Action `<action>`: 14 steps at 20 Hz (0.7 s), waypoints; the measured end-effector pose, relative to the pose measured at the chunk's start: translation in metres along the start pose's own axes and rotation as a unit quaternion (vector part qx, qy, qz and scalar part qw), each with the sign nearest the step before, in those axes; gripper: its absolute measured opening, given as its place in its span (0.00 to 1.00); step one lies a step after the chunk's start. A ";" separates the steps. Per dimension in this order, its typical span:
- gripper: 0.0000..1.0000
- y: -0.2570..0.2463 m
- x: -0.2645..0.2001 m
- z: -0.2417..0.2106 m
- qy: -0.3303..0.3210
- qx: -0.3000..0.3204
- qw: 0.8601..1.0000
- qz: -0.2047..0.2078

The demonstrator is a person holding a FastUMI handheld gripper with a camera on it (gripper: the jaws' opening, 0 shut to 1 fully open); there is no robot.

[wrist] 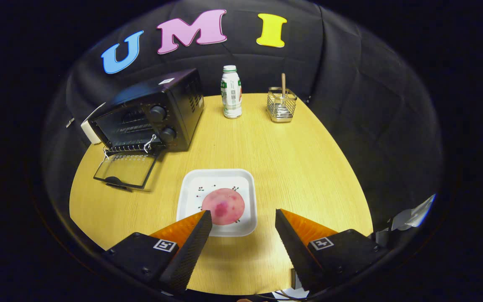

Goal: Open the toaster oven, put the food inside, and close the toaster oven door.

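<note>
One step done already, judging by the toaster oven (149,115) with its glass door (125,170) folded down flat on the wooden table (308,167). Now busy with the second step: taking the food. Gripper (243,222) spread wide, holding nothing. Pink round food (223,206) resting on the white square plate (216,176), just ahead of the fingertips, closer to the left finger and not centred in the gap. Next move probably: shift a little left and forward, bring the food between the fingers, pinch gently, since it looks soft. Oven well apart, beyond the plate to the left. Farther back, a bottle (231,92) and a wire holder (281,105), not involved.
</note>
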State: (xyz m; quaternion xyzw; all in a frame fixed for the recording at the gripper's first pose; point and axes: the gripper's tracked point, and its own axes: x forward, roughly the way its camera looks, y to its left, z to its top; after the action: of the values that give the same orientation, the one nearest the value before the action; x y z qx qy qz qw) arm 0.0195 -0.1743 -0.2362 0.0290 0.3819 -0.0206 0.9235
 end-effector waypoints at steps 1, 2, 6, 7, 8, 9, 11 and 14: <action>0.99 -0.005 0.008 -0.005 0.013 -0.001 1.000 0.005; 1.00 -0.010 0.016 -0.009 0.023 -0.005 1.000 0.010; 0.99 -0.025 0.037 -0.017 0.049 -0.013 0.999 0.015; 0.99 -0.025 0.040 -0.019 0.056 -0.010 0.998 0.019; 0.99 -0.025 0.045 -0.018 0.058 -0.009 0.998 0.022; 0.99 -0.025 0.049 -0.019 0.061 -0.011 0.998 0.022; 0.99 -0.025 0.059 -0.022 0.073 -0.017 0.997 0.023; 0.99 -0.026 0.070 -0.030 0.094 -0.025 0.995 0.020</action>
State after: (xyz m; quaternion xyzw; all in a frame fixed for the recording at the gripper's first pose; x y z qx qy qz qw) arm 0.0467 -0.1991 -0.3078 0.0158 0.4671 0.0102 0.8840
